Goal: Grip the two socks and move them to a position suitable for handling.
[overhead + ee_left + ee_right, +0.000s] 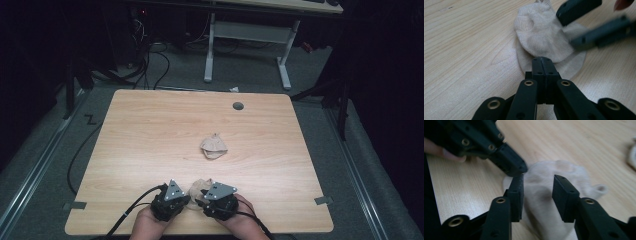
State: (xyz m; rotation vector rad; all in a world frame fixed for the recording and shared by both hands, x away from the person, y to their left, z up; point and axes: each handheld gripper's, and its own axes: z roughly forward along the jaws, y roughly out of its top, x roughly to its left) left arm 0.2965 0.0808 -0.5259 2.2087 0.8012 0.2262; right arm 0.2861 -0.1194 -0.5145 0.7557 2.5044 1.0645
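I hold two grippers at the near edge of the worktop (150, 125), and I count two beige socks on it. One sock (541, 37) lies flat between my grippers; the second sock (214, 147) sits crumpled near the middle of the worktop, well apart. My left gripper (542, 61) has its jaws pressed together at the near sock's edge, though I cannot tell if fabric is pinched. My right gripper (537, 192) has its jaws apart over that sock, gripping nothing.
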